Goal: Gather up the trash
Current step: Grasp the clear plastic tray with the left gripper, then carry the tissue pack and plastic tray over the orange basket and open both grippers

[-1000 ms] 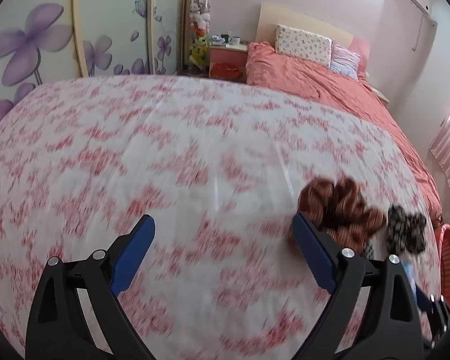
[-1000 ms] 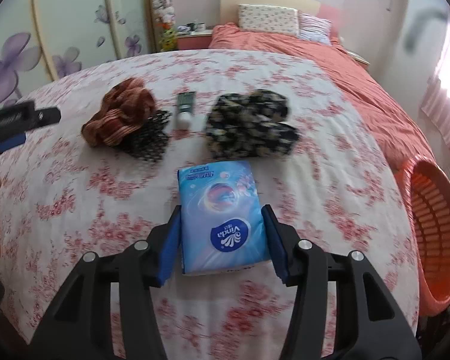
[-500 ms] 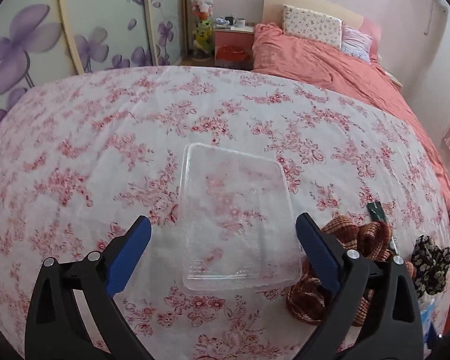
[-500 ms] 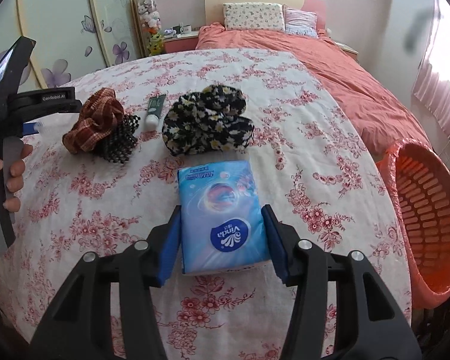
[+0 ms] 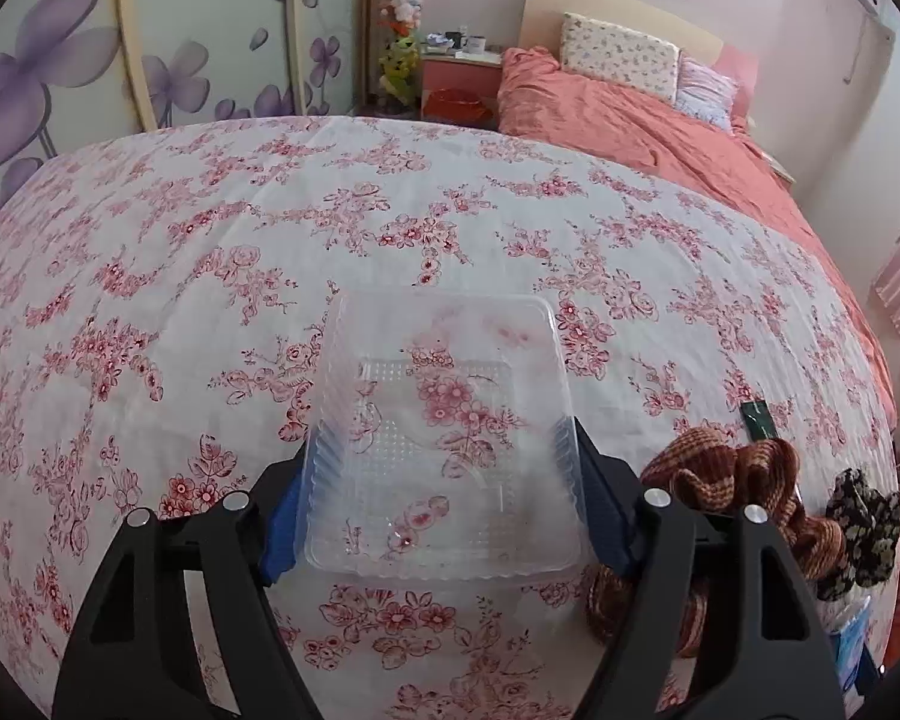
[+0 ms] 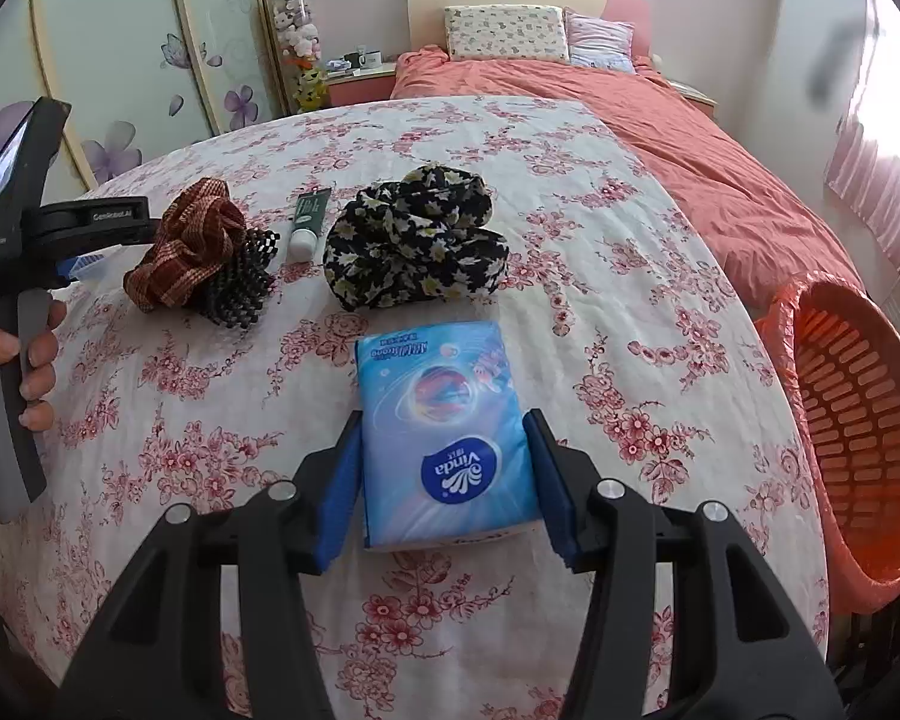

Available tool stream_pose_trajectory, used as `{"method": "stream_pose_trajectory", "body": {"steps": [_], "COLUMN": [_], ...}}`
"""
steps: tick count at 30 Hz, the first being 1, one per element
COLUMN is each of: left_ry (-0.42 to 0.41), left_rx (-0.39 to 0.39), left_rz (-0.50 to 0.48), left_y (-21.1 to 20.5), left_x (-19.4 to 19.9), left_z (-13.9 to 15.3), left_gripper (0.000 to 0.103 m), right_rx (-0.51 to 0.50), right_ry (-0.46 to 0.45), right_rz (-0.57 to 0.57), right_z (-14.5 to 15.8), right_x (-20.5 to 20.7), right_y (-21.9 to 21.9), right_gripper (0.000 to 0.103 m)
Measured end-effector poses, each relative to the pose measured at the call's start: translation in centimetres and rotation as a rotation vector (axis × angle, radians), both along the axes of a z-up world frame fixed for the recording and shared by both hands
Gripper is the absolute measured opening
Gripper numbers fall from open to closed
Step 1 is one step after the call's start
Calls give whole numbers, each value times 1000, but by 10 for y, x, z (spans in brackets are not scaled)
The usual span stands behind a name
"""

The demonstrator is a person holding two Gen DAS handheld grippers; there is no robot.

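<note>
Left wrist view: our left claw (image 5: 444, 516) has just been closing around the clear plastic tray (image 5: 444, 438). Blue pads sit against both long walls at the near end, so we read it as clamped on the tray. The tray lies flat on the floral worktop (image 5: 210, 276), with the brown scrunchie (image 5: 726, 474) just beside its right side. Thin walls will likely flex, so squeeze gently, keep the grip low on the walls, and lift straight up before swinging, staying clear of the scrunchie.

Right wrist view: our right claw (image 6: 444, 480) is clamped on the blue tissue pack (image 6: 450, 426), pads on both long sides, pack resting on the worktop. The orange basket (image 6: 858, 420) stands off the right edge, near, mouth tilted towards us. The dark floral cloth (image 6: 414, 246), green tube (image 6: 309, 225) and black mesh piece (image 6: 240, 282) lie beyond the pack. Best to carry the pack level over the rim and let go only once over the mouth.
</note>
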State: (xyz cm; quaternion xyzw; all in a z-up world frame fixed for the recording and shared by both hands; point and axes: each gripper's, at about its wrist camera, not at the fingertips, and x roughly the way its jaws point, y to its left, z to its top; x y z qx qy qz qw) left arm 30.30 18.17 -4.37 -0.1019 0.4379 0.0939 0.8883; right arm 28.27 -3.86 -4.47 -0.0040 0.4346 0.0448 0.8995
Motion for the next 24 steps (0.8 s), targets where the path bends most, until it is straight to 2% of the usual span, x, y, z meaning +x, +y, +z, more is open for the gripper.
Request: {"method": "stream_pose_trajectory", "body": {"steps": [6, 12, 24], "left_ry": [-32, -86, -171], "left_rx": [7, 29, 47], "left_rz": [-2, -25, -132], "left_y": [3, -4, -53], "left_x": [-11, -27, -59], "left_z": [7, 29, 69], "left_gripper": [73, 73, 73], "right_rx": [5, 21, 45], "right_ry": [-20, -52, -132], "right_rz": [-5, -27, -86], "right_z": [7, 22, 54], "right_x": [-7, -14, -40], "right_y": [-4, -15, -47], "right_gripper": [51, 51, 51]}}
